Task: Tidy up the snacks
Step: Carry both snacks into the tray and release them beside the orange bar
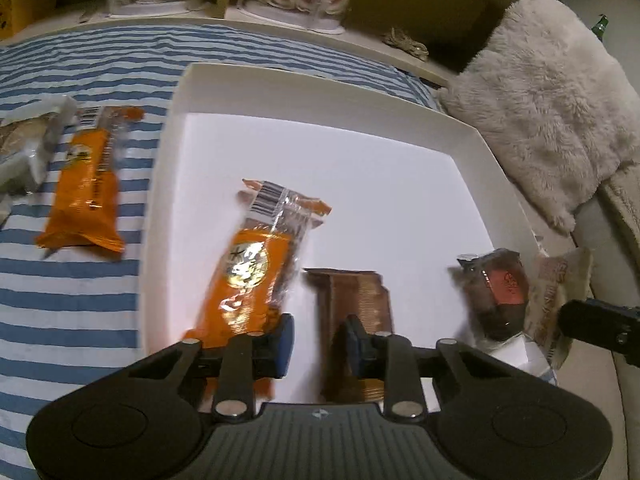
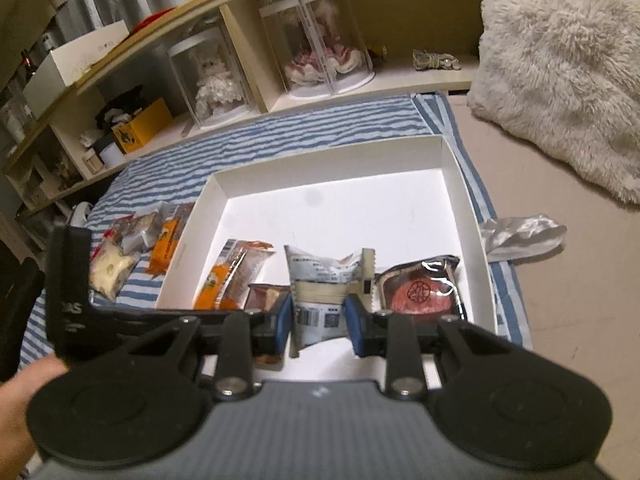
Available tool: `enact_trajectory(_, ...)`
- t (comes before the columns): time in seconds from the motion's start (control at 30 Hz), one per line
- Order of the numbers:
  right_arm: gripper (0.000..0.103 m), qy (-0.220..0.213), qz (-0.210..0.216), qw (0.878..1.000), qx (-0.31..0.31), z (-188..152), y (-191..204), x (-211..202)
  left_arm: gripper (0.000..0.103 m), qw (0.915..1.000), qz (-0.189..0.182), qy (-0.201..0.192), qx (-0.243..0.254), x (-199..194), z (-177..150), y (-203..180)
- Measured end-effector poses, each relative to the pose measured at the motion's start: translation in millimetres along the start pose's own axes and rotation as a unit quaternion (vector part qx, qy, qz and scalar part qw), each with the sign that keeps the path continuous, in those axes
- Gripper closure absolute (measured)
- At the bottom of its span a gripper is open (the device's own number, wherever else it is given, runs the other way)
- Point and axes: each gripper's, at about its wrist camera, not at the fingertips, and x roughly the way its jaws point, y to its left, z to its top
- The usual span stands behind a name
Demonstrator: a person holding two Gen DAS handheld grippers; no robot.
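The right tongs [image 2: 318,326] are clamped on a grey-and-white foil snack packet [image 2: 320,288], its long axis running away from the tongs, held over the near edge of the shallow white cardboard box [image 2: 460,184]. The packet looks crinkly, barcodes toward the camera. The left tongs [image 1: 318,346] gape empty above a brown ridged wafer packet [image 1: 352,300] inside that box.

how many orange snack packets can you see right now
2. One orange packet lies inside the white box; the other lies outside on the striped cloth. More may be hidden.
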Motion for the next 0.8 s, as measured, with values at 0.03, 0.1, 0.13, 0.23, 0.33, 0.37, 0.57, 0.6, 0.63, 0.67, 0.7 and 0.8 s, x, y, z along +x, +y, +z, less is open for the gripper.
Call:
enact_trajectory(0.03, 0.069, 0.004, -0.002, 1.0, 0.0, 0, 2, 3, 0.075, 1.0, 0.003, 0.001, 0.001, -2, 0, 2)
enact_trajectory(0.1, 0.069, 0.011, -0.007, 1.0, -0.003, 0, 4, 8, 0.076, 0.9999, 0.011, -0.002, 0.009, -5, 0, 3)
enact_trajectory(0.13, 0.069, 0.015, -0.011, 1.0, -0.005, 1, 5, 11, 0.077, 0.9999, 0.011, -0.002, 0.011, -8, 0, 3)
enact_trajectory(0.23, 0.069, 0.023, -0.026, 0.999, -0.014, 2, 11, 17, 0.074, 0.9999, 0.004, 0.002, 0.014, -12, 0, 1)
enact_trajectory(0.33, 0.068, 0.027, -0.039, 0.999, -0.023, 4, 15, 21, 0.065, 0.9996, -0.006, 0.003, 0.027, -13, -1, -9)
enact_trajectory(0.37, 0.067, 0.028, -0.038, 0.999, -0.019, 5, 15, 22, 0.063, 0.9994, -0.008, 0.005, 0.033, -12, -1, -14)
enact_trajectory(0.57, 0.054, 0.027, -0.042, 0.999, -0.003, 6, 15, 26, 0.062, 0.9981, 0.013, 0.02, 0.057, -2, -3, -29)
enact_trajectory(0.6, 0.054, 0.029, -0.042, 0.999, -0.003, 6, 15, 27, 0.062, 0.9979, 0.017, 0.022, 0.058, 0, -4, -30)
enact_trajectory(0.63, 0.054, 0.031, -0.042, 0.999, -0.003, 5, 15, 26, 0.061, 0.9977, 0.02, 0.025, 0.06, 3, -4, -32)
enact_trajectory(0.67, 0.054, 0.032, -0.042, 0.999, -0.002, 4, 14, 26, 0.061, 0.9974, 0.023, 0.029, 0.062, 6, -5, -34)
enact_trajectory(0.7, 0.054, 0.033, -0.042, 0.999, -0.001, 3, 13, 25, 0.059, 0.9972, 0.025, 0.028, 0.065, 8, -5, -35)
enact_trajectory(0.8, 0.054, 0.035, -0.043, 0.998, 0.002, 1, 9, 24, 0.046, 0.9961, 0.029, 0.026, 0.079, 11, -6, -44)
